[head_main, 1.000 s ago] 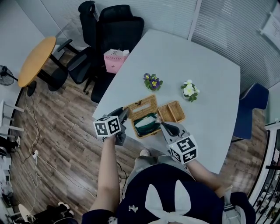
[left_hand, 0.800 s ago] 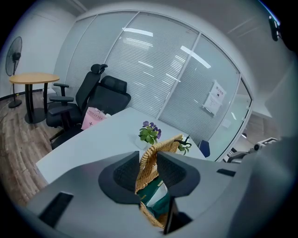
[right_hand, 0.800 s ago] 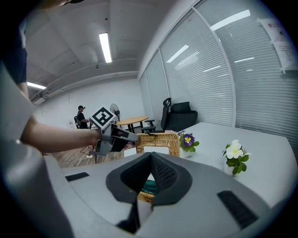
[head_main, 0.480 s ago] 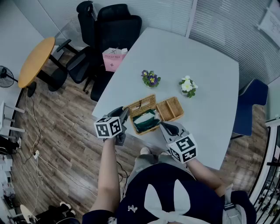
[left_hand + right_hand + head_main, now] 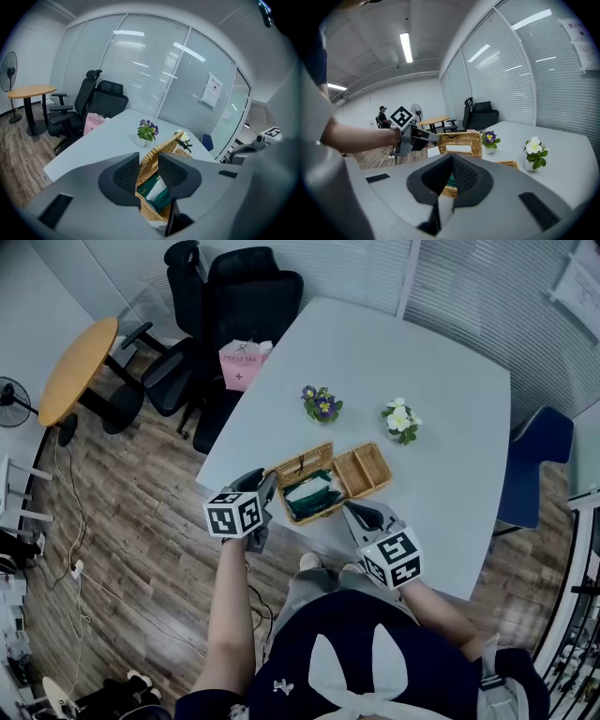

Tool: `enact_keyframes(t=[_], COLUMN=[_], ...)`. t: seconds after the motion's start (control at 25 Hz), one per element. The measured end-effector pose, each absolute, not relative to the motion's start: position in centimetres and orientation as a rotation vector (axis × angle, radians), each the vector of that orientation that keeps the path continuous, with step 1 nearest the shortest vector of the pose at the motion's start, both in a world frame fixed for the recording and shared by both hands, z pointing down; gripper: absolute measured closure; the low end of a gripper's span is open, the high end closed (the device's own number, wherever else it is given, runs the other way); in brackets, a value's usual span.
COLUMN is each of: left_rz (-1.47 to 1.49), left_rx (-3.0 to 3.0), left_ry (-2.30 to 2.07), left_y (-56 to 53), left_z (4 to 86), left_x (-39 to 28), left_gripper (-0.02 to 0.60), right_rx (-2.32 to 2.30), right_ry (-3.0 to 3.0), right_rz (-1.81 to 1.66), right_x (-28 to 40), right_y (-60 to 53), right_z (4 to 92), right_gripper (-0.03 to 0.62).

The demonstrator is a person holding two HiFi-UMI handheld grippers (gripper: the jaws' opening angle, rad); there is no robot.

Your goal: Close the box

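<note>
Box (image 5: 289,512): woven wicker, open, at the near left edge of the pale tabletop (image 5: 422,362). The lid (image 5: 302,463) stands roughly upright along the far side; it has a rectangular slot, clearest in the right gripper view. Green packet (image 5: 311,495) with a white patch lies inside. A shallow wicker tray (image 5: 364,471) sits against the box's right side. Purple flowers (image 5: 322,407) and white flowers (image 5: 400,420) stand further back, well apart from the box.

Left claw (image 5: 270,486): reaches in from the box's left, tilted downward, bare forearm (image 5: 230,606) behind it. Its pads pinch the lid's left edge, with the wicker filling the gap between them.

Right claw (image 5: 347,509): angled downward at the box's near right corner, tips pressed together. Cannot tell whether it touches the rim.
</note>
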State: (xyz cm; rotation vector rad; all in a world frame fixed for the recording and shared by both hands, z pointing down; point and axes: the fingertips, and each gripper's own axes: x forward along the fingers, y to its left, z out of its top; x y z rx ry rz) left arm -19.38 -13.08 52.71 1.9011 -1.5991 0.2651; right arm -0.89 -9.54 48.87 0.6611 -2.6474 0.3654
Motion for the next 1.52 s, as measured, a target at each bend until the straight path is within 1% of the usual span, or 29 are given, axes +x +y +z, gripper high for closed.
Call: enact_keyframes(t=[1.52], left_rz=[0.457], left_rx=[1.976], left_ry=[-1.652], left_y=[-10.9], left_z=[53.1], left_x=[-17.4], left_gripper=[0.46], right_rx=[0.664], right_ry=[-2.631], right_rz=[0.375], right_x=[0.7], right_y=[-8.7], right_z=[49.9], right_gripper=[0.589])
